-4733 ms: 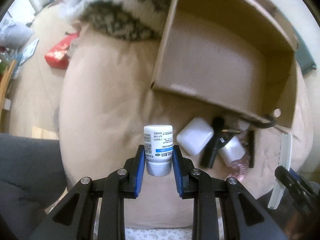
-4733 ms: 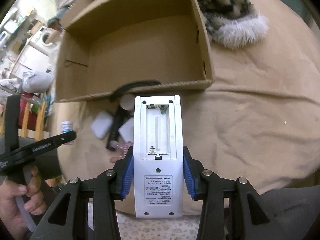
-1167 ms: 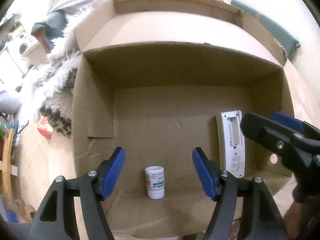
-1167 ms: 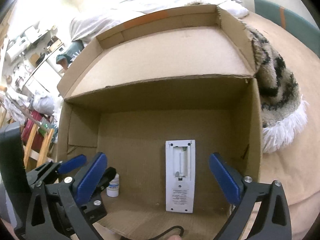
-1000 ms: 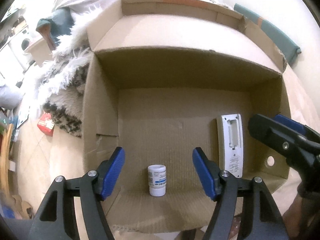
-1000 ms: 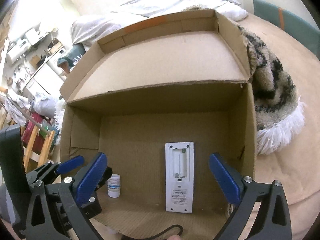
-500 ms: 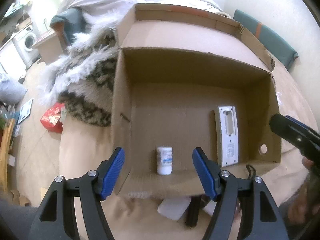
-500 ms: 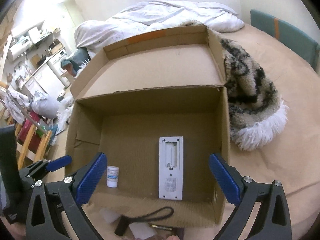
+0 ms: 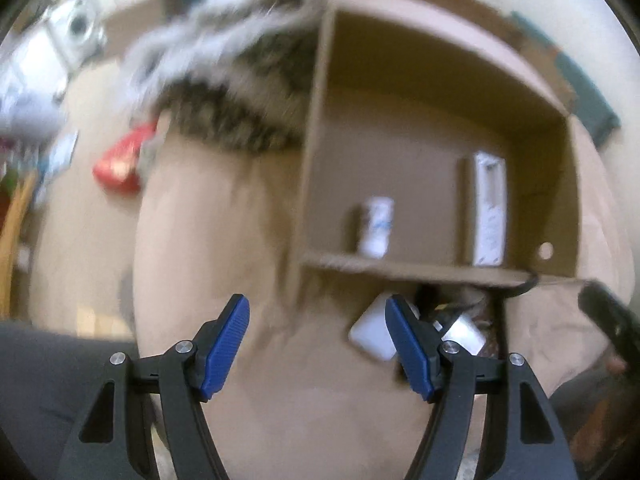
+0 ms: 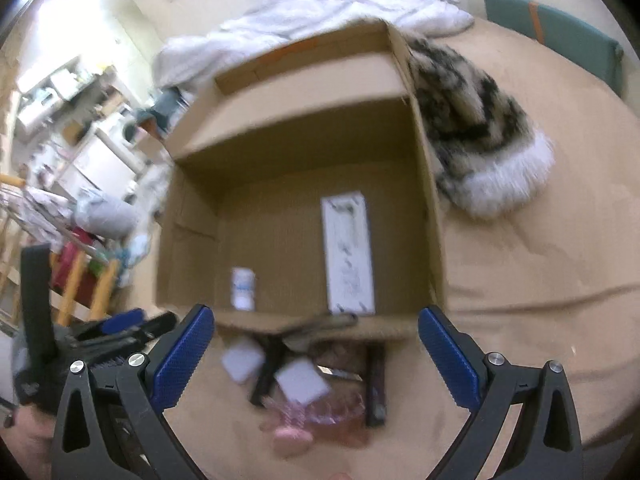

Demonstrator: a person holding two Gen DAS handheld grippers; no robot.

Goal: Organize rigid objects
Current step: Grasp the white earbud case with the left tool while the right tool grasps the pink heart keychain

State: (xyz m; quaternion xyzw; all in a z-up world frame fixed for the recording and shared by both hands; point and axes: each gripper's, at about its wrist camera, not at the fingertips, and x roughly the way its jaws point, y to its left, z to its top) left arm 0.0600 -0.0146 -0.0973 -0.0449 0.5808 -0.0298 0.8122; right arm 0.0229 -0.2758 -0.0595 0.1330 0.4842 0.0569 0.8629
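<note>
An open cardboard box [image 9: 312,152] [image 10: 428,216] sits on the tan bed cover. Inside it a small white bottle [image 9: 376,232] [image 10: 243,288] stands upright and a white remote [image 9: 488,208] [image 10: 348,256] lies flat. In front of the box lie white cases [image 9: 370,334] [image 10: 242,362], black items [image 10: 266,368] and a pink object [image 10: 294,432]. My left gripper [image 9: 318,344] is open and empty, left of that pile. My right gripper [image 10: 316,354] is open and empty above the pile. Both views are blurred.
A furry patterned blanket [image 10: 472,120] [image 9: 240,112] lies beside the box. A white duvet [image 10: 320,16] lies behind it. A red package [image 9: 120,160] is on the floor at left. A wooden chair [image 10: 80,280] and shelves stand beyond the bed's left edge.
Both grippers let go of the bottle and the remote inside the box, then pulled back and down. The pile in front of the box has come into view. The left view swung left.
</note>
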